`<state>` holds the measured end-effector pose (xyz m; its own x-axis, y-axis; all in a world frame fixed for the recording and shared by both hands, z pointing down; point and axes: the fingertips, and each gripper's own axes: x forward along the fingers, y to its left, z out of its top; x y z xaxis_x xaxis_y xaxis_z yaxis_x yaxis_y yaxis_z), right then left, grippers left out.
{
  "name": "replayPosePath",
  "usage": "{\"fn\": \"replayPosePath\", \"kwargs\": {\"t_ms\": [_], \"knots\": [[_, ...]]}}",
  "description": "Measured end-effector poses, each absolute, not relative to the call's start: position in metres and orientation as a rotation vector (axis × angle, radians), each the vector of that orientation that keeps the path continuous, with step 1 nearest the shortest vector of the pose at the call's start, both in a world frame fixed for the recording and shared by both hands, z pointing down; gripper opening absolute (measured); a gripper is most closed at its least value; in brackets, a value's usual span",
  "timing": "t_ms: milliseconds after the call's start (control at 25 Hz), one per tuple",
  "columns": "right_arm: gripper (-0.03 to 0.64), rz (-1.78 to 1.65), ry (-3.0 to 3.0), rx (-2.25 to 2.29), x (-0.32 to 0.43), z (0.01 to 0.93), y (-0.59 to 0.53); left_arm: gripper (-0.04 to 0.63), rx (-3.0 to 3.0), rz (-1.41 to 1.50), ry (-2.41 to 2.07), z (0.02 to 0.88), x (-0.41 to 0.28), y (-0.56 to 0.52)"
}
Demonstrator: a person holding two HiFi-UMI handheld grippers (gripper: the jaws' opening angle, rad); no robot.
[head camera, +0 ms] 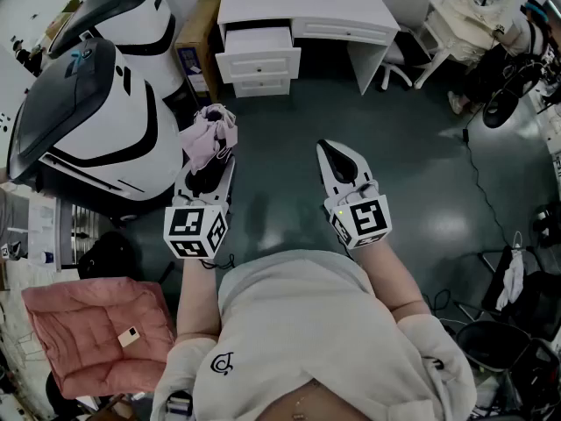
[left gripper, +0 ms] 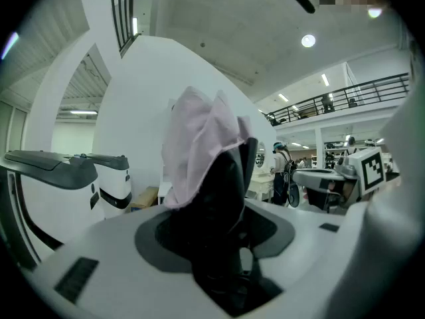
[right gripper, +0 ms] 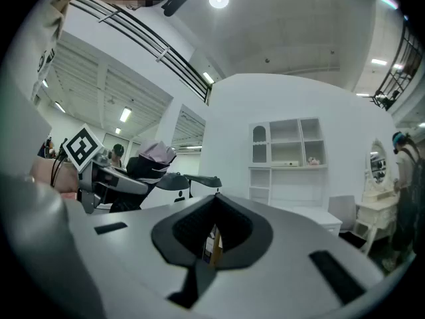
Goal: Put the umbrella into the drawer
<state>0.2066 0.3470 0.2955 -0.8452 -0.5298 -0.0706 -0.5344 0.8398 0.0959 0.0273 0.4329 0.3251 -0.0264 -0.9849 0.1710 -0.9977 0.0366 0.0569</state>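
head view: open top drawer (head camera: 257, 40), pink umbrella (head camera: 210, 134) between left tongs (head camera: 210, 167)

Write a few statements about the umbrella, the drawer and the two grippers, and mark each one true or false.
1. The left gripper holds the pink umbrella. True.
2. The umbrella already lies in the drawer. False: it is between the left gripper's jaws, well short of the white desk.
3. The desk's top drawer stands pulled out. True.
4. The right gripper grips the pink cushion. False: its jaws are together on nothing, and the cushion lies off to the person's left.
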Motion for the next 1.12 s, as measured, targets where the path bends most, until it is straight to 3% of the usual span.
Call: {"fn": "replayPosePath", "kwargs": {"t_ms": [680, 1120], "knots": [[0.006, 0.135, 2.999, -0.859, 0.19, 0.309, 0.344, 0.216, 2.08, 0.121, -2.123, 0.336, 0.017, 0.43], [0.006, 0.024, 3.016, -0.723, 0.153, 0.328, 0.232, 0.216, 1.988, 0.156, -2.185, 0.35, -0.006, 0.347]]}}
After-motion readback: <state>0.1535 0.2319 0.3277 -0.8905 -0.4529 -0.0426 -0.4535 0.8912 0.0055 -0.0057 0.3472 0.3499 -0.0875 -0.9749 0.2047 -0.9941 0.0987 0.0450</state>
